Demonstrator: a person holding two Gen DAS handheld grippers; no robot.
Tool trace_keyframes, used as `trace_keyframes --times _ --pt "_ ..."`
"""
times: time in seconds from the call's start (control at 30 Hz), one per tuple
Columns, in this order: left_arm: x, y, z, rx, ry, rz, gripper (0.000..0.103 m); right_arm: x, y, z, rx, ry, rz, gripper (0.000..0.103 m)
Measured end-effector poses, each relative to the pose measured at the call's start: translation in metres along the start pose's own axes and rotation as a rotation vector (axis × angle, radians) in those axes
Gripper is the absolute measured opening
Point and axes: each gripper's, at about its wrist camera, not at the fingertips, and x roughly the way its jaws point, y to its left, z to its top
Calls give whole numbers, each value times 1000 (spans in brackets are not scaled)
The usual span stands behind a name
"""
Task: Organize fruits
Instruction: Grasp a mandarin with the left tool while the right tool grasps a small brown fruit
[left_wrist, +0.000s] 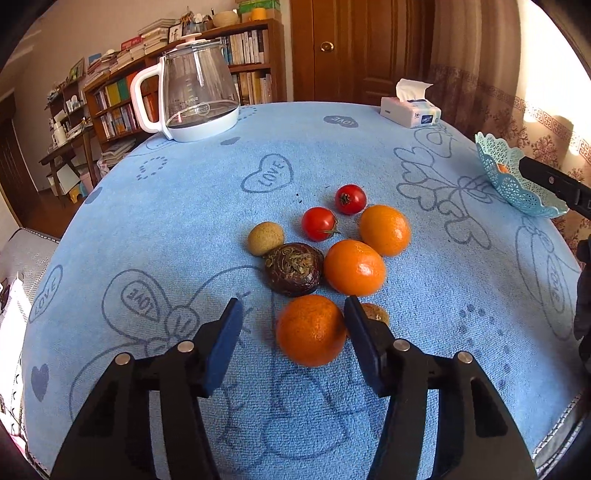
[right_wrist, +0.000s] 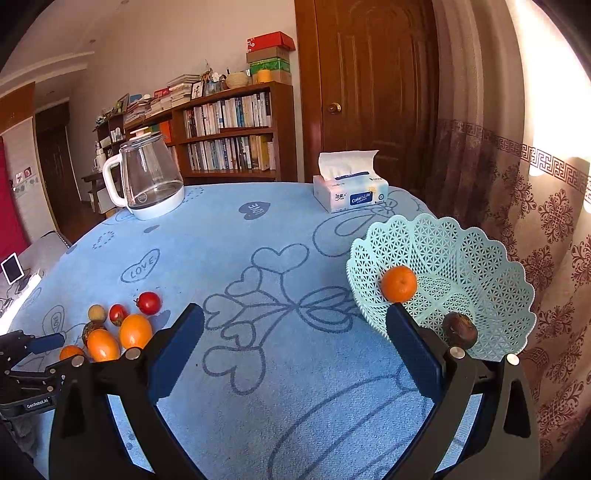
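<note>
1. The left gripper (left_wrist: 293, 317) has its black jaws with blue pads parted around a round, dimpled orange mandarin (left_wrist: 311, 329). The right pad touches the fruit's side and the left pad stands clear of it, so nothing is clamped.
2. The right gripper (right_wrist: 295, 325) is wide open and empty, just beside the pale mint lattice plastic basket (right_wrist: 461, 258), which sits at its 2 o'clock.
3. The basket holds a small glossy orange mandarin (right_wrist: 399, 283) and a dark brown wrinkled round fruit (right_wrist: 460, 329).
4. On the blue "LOVE" print tablecloth (left_wrist: 184, 206), at 12 o'clock from the left gripper, lie two more smooth orange mandarins (left_wrist: 354, 267), two shiny red cherry tomatoes (left_wrist: 319, 223), a tan rough-skinned round fruit (left_wrist: 265, 238) and a dark purple-brown fruit with a dried stem cap (left_wrist: 294, 269).
5. Another tan fruit (left_wrist: 376, 314) peeks out behind the right pad.
</note>
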Motion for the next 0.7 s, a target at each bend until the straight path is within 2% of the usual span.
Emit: trace_keyframes --times 0.03,0.07,0.1,0.3,0.47,0.7 --pt "-1 0 0 -1 1 -19 47 1 0 0 4 5 7 100" --pt "-2 -1 -1 -5 4 -42 39 1 -1 -1 8 11 16 100" --pt "-3 -2 -2 -7 4 -53 38 2 -1 -1 13 16 26 100" --pt "-10 1 -6 -10 -17 -73 37 4 4 -5 22 47 82 100" --pt "-18 14 -6 -29 -38 -53 37 6 13 -10 33 83 139 100" --pt "-28 32 -7 -51 -60 -35 37 8 44 -18 79 167 309 100"
